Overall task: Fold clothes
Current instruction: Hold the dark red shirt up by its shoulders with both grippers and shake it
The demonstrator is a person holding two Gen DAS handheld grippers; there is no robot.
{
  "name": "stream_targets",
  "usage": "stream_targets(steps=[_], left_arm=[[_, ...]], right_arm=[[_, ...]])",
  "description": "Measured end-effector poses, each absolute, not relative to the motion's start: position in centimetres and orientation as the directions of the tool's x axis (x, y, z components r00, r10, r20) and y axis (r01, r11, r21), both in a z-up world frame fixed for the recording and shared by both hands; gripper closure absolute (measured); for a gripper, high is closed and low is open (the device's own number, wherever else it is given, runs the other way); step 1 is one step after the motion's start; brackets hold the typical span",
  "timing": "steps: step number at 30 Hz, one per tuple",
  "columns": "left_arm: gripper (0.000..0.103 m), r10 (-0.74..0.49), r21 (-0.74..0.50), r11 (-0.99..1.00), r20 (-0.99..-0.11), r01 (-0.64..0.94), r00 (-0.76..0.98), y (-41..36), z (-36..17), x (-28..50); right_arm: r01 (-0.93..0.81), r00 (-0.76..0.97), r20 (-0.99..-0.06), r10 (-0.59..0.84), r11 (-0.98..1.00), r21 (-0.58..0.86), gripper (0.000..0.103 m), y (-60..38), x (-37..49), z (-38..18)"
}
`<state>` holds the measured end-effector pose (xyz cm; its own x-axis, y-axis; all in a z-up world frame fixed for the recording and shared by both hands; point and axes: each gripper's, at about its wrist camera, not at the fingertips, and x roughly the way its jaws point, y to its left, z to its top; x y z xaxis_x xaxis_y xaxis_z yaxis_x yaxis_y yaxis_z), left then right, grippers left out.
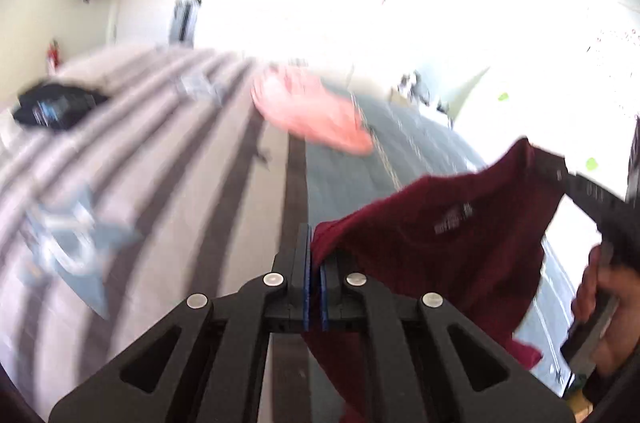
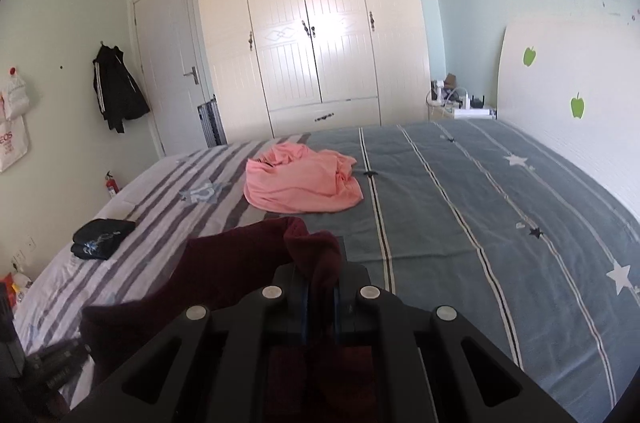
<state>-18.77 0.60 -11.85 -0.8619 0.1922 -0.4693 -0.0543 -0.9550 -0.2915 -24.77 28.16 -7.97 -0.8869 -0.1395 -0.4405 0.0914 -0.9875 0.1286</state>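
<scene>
Maroon shirt (image 1: 460, 243) between hand-held grippers

This is a home bedroom: a wide bed (image 2: 460, 207) with striped, star-printed bedding, a cream four-door wardrobe (image 2: 308, 27), a white door (image 2: 168, 63) and a dark jacket (image 2: 116, 87) hanging on the wall.

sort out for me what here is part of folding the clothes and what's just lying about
Part of the job:
- dark red cotton shirt, pinched by the left tool and the right tool
- crumpled pink garment on the bed
- folded black garment

Lying about:
- black jacket hanging on the wall
- cream wardrobe
- red fire extinguisher
</scene>
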Motion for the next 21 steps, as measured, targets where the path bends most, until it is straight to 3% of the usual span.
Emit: stream_targets(steps=[5,10,17,21], left_arm=[[0.102,0.102,-0.191,-0.98,-0.296,-0.045,-0.95,-0.9,0.8,-14.1],[0.101,0.063,-0.166,-0.985,-0.154,-0.037,-0.986,-2.8,11.5,-7.7],[0.101,0.054,-0.173,-0.983,0.014,-0.056,-0.998,-3.4,22.5,0.8],[0.101,0.04,-0.164,-0.985,0.113,-0.058,-0.993,-4.0,27.9,5.3]], right_arm=[[0.129,-0.95,-0.273,-0.153,-0.986,0.106,0.096,25.6,-18.5,1.8],[0.167,-0.977,-0.11,-0.181,-0.978,0.126,0.096,24.1,-11.5,11.8],[0.192,-0.98,0.08,-0.183,-0.974,0.119,0.096,23.1,-0.8,23.3],[0.185,-0.976,0.137,-0.17,-0.976,0.113,0.096,22.7,3.7,28.0]])
